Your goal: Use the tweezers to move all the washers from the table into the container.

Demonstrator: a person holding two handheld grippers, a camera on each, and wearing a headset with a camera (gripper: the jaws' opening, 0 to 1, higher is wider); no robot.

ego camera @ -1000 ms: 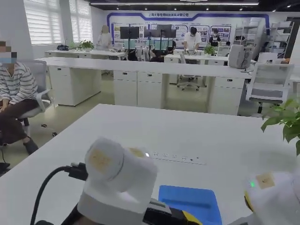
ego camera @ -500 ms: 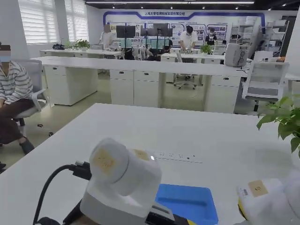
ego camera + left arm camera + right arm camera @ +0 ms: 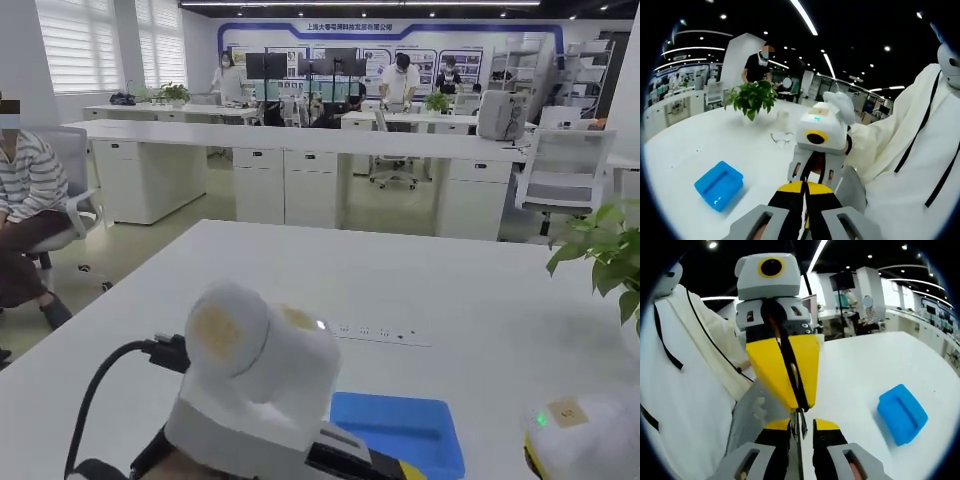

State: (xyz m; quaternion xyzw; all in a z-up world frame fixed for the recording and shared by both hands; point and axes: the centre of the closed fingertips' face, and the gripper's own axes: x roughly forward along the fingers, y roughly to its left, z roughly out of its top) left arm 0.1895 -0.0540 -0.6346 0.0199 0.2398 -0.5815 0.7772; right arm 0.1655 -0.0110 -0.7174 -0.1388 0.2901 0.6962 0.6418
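Two handheld tools meet tip to tip over a white table (image 3: 865, 360). The left tool (image 3: 800, 407) has its yellow jaws pressed together into a point. The right tool (image 3: 801, 426) is almost closed, pinching a thin metal strip that looks like the tweezers (image 3: 798, 436). A blue container (image 3: 902, 413) sits on the table, off to one side of both tools.
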